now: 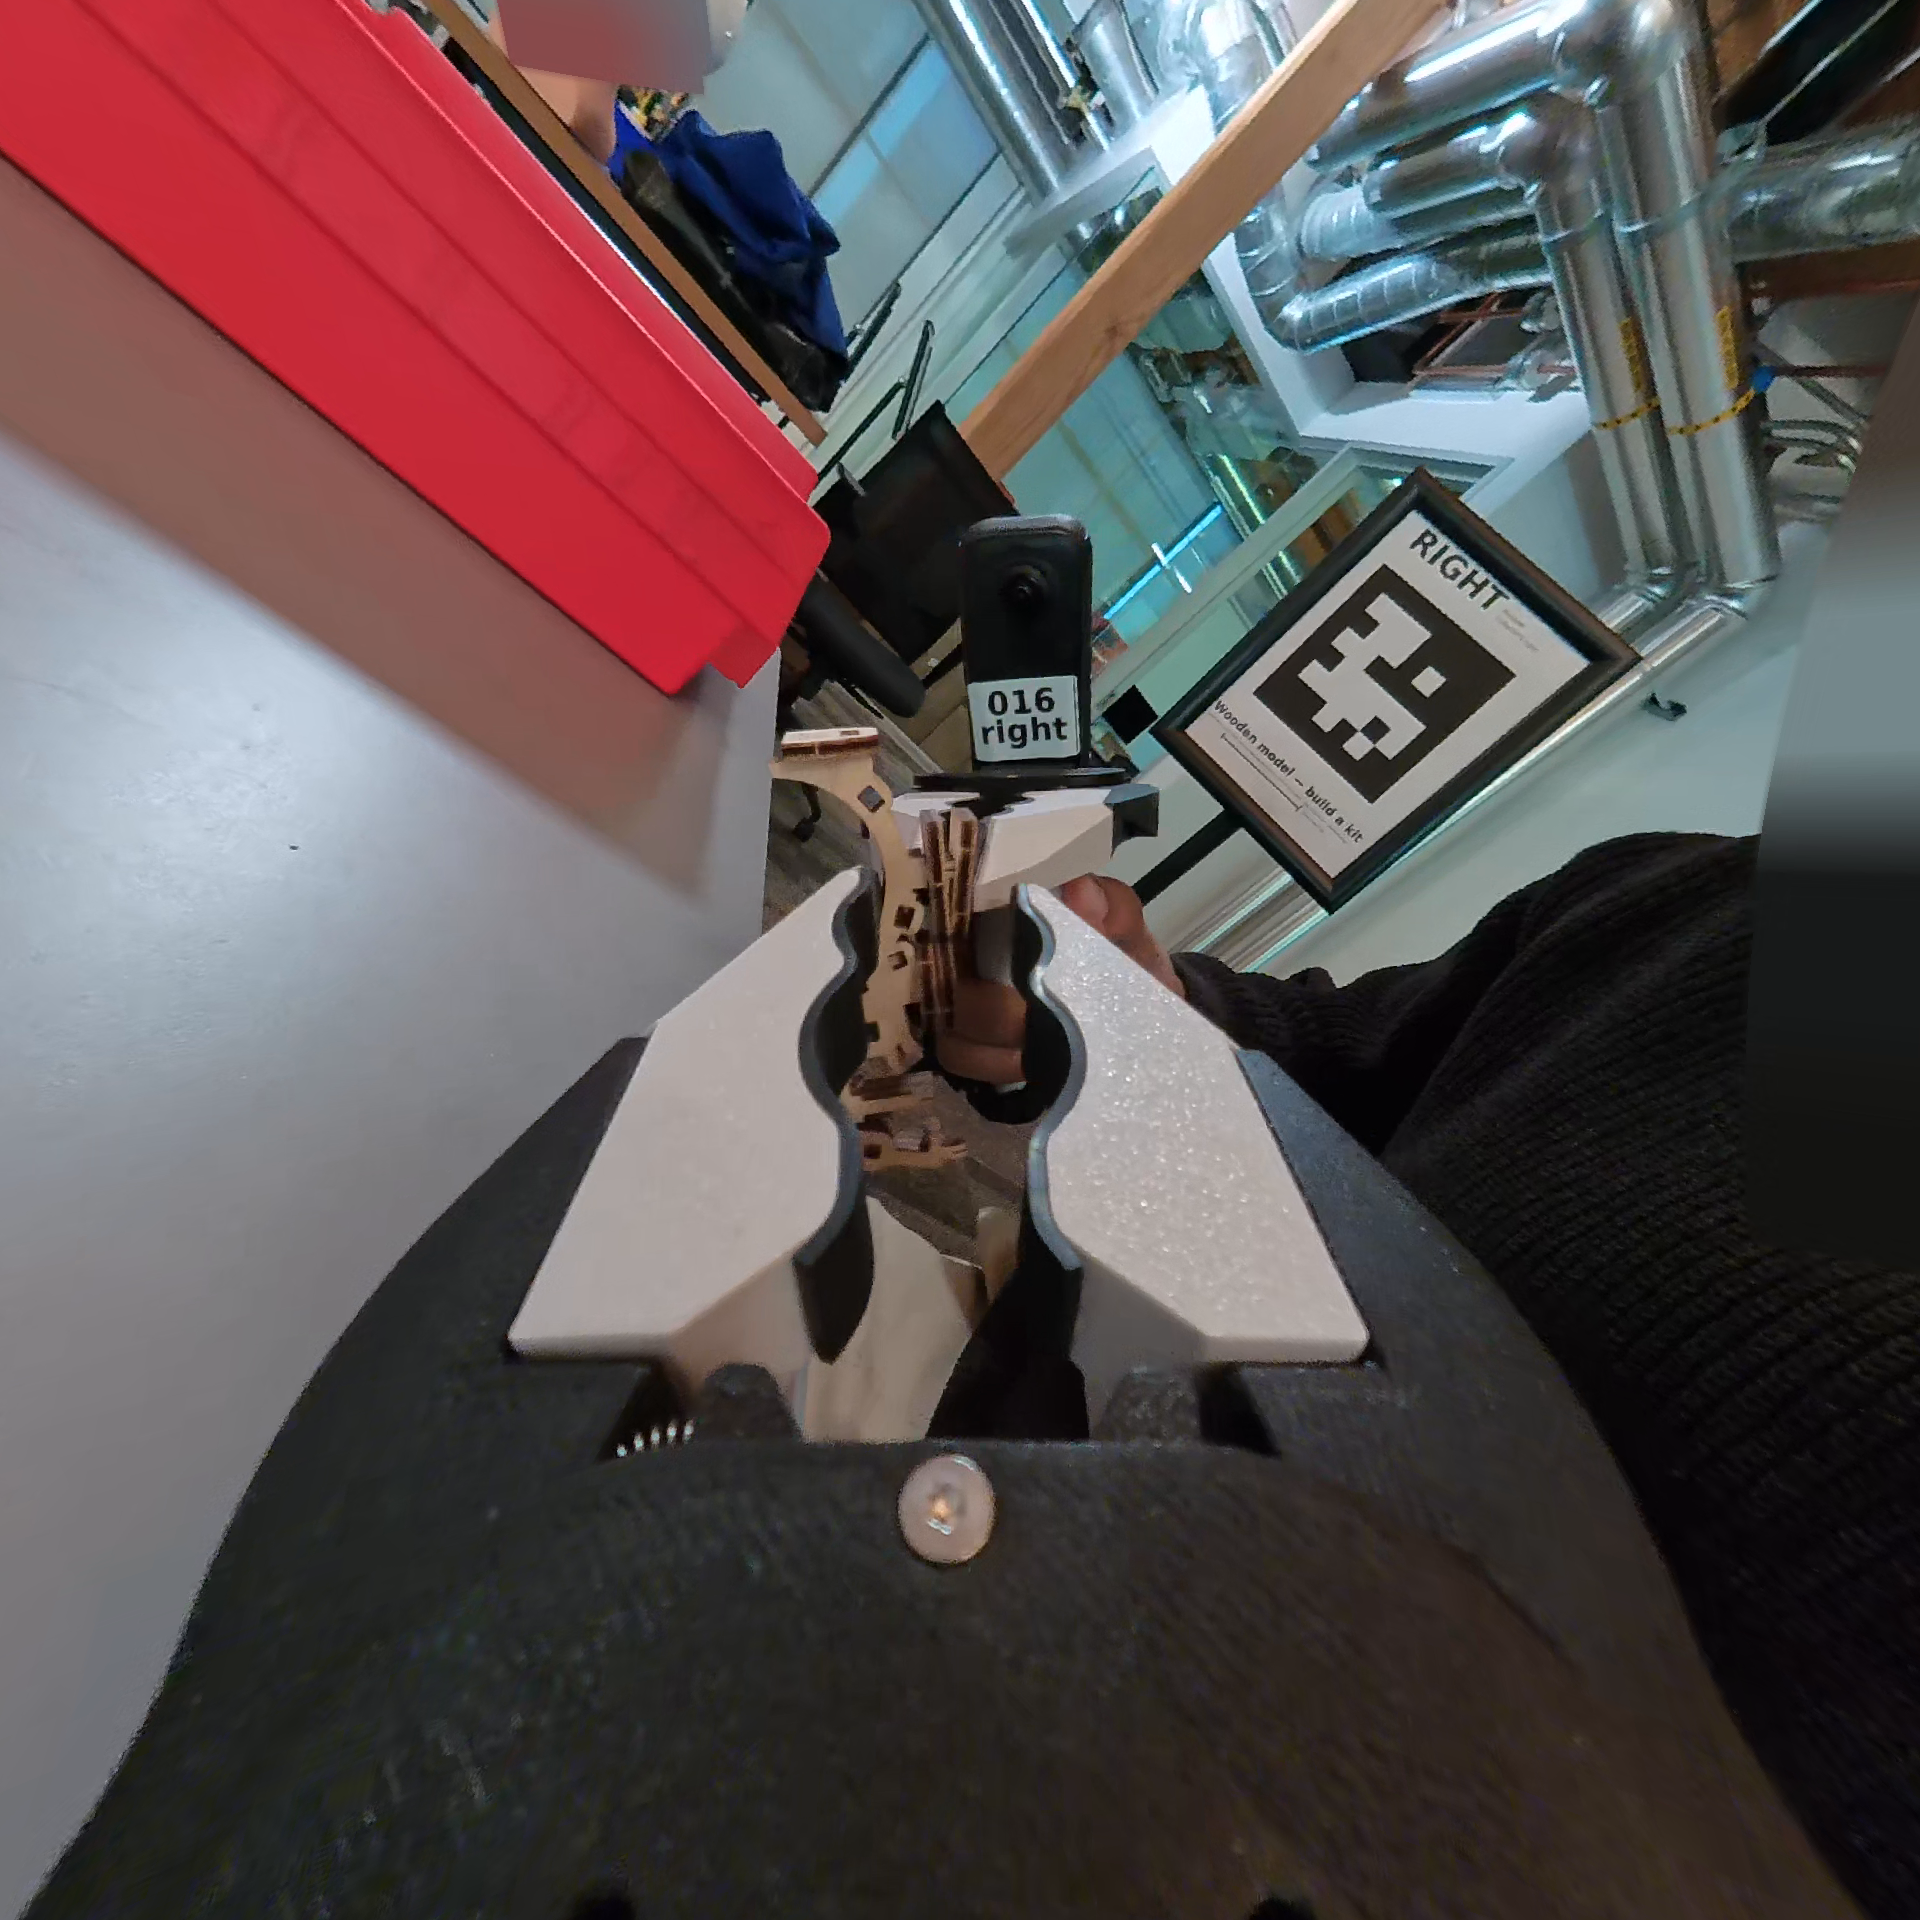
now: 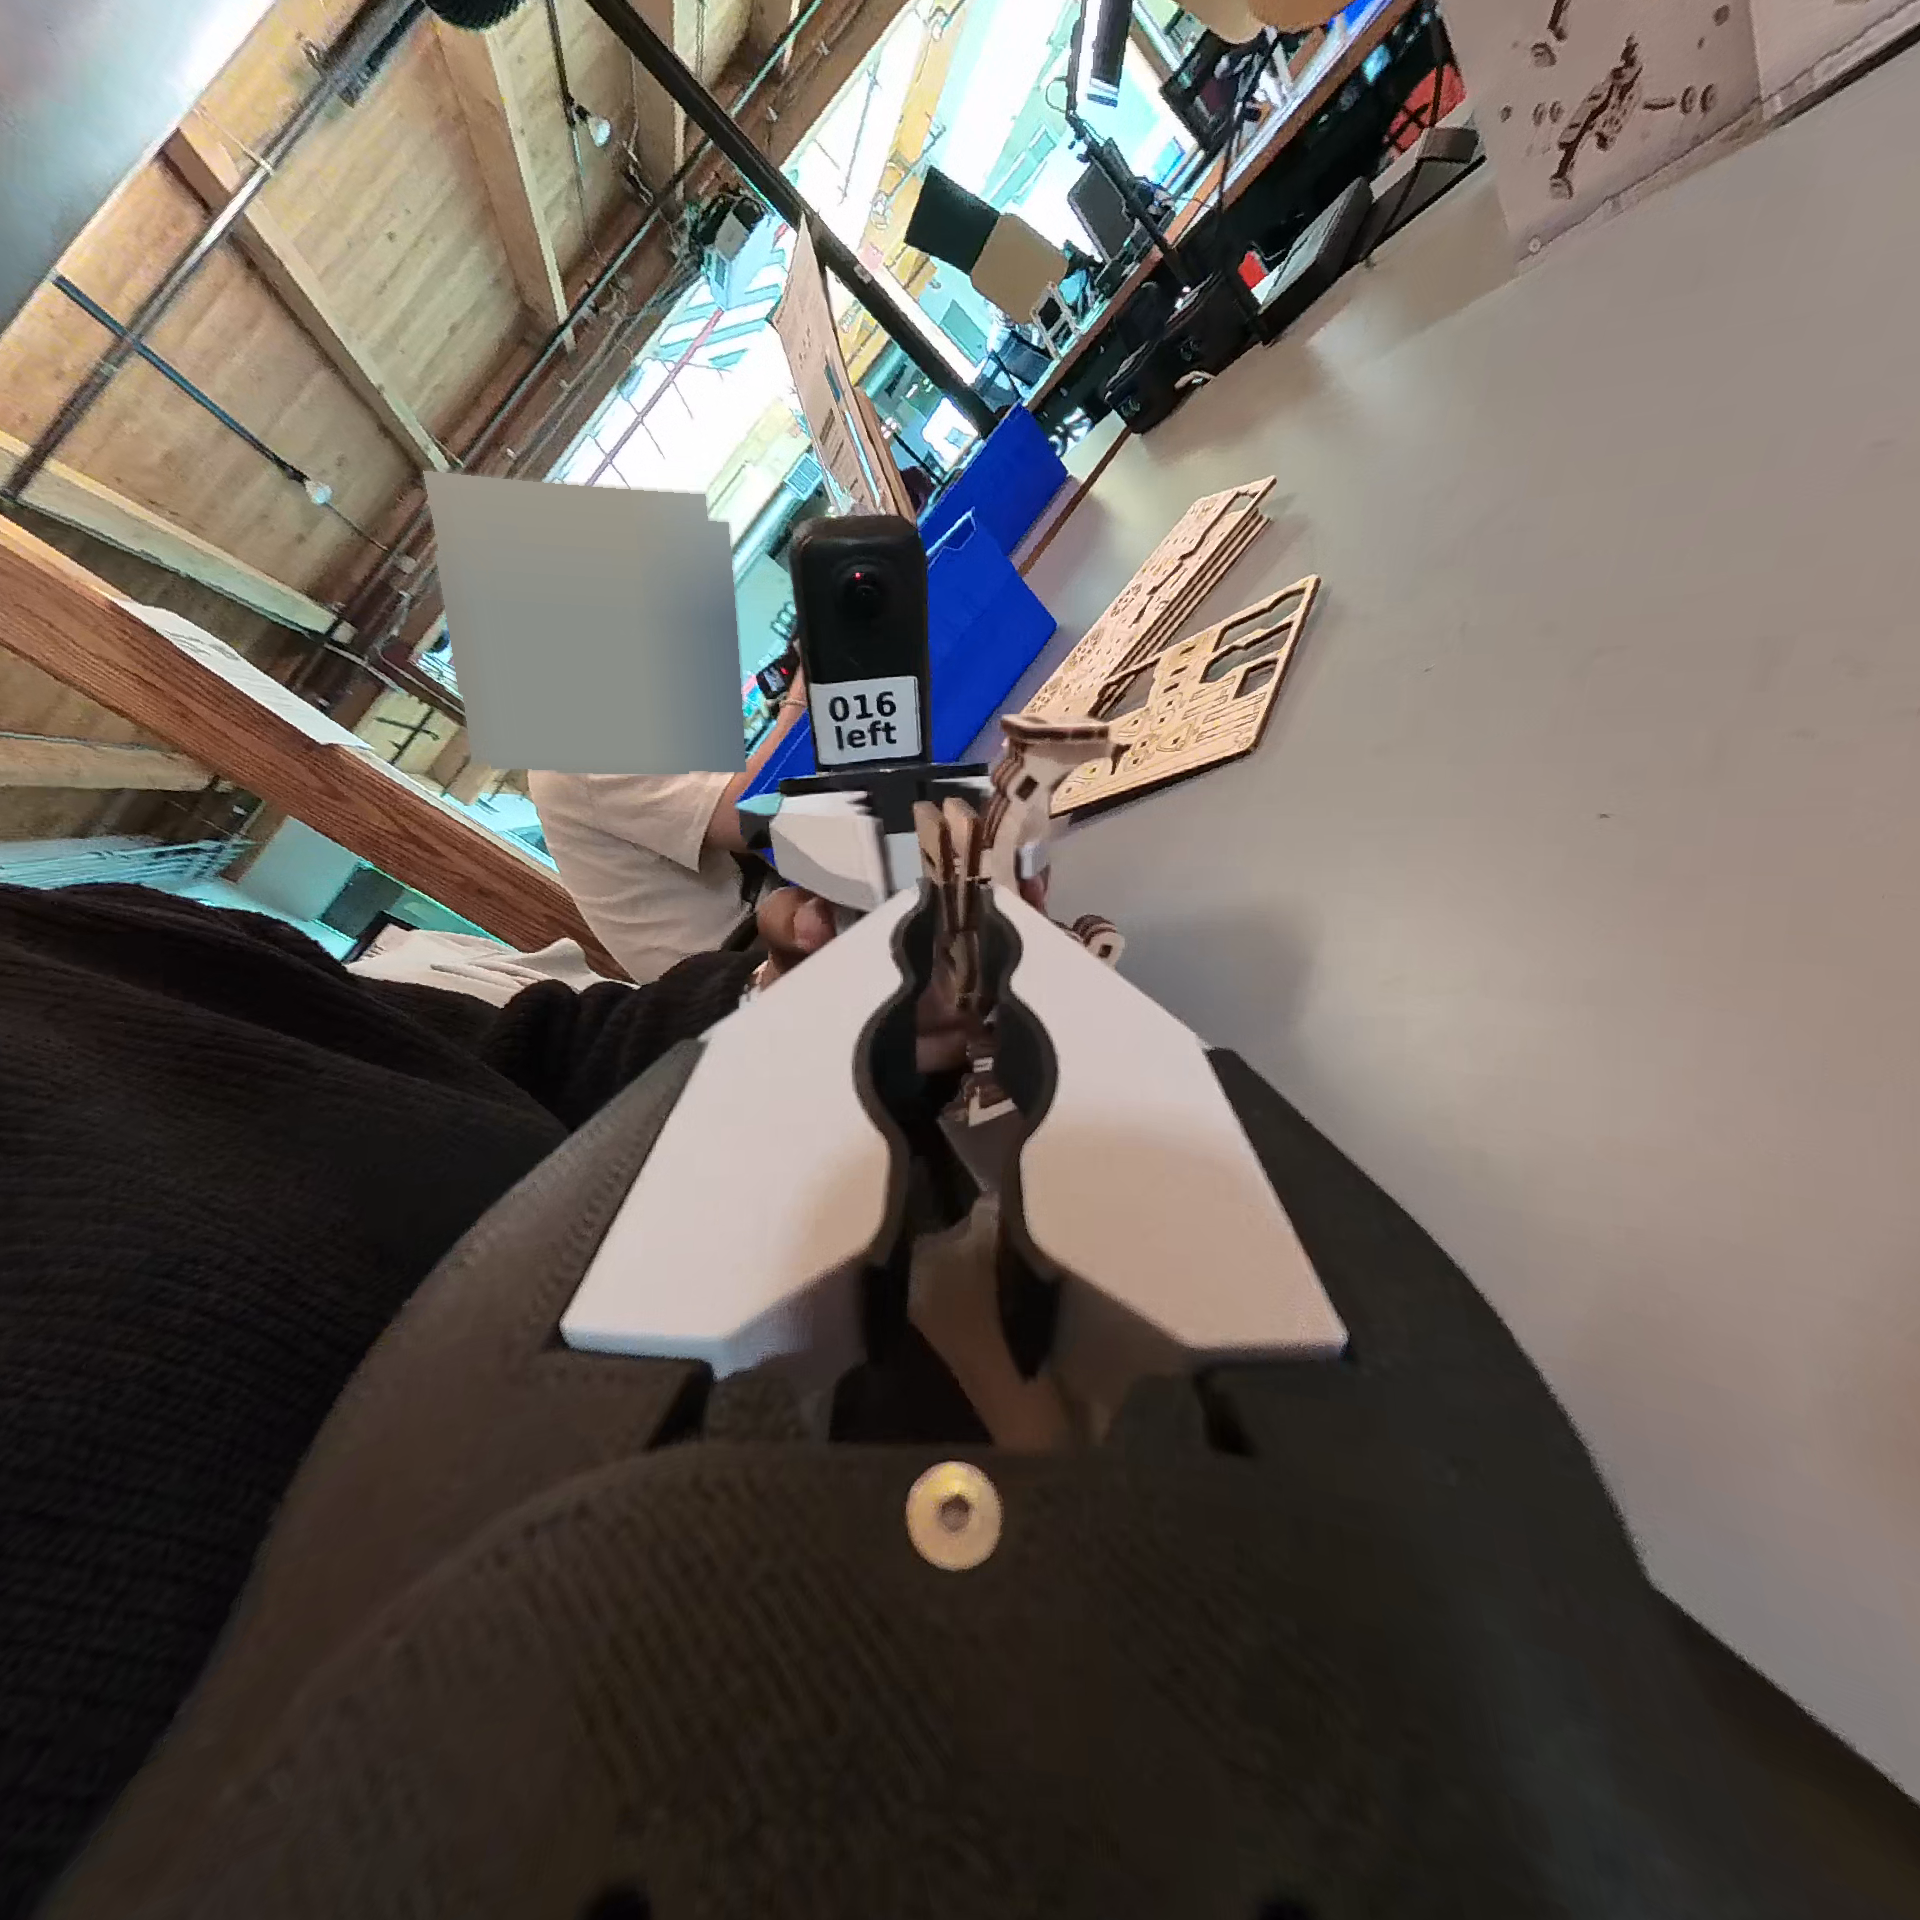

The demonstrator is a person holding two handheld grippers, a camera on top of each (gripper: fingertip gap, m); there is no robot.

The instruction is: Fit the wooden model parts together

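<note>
Two claws meet nose to nose over the wooden model, off the table.

Our right claw [image 2: 956,894] pinches the layered plywood assembly [image 2: 951,862] at its tips; our left claw [image 1: 940,894] stands parted around the same piece, whose long axis runs upright between us, curved arm [image 1: 831,769] topmost. Laser-cut ply, scorched edges, notched tabs. Beyond lie the cut-out sheets [image 2: 1195,686] on the smooth grey table [image 2: 1558,831], beside a red bin [image 1: 416,312].

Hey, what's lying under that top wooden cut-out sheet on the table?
Under the top wooden sheet more sheets are stacked, offset so their far ends stick out. They rest on the grey table. How many there are and what is cut in their covered parts cannot be seen.
</note>
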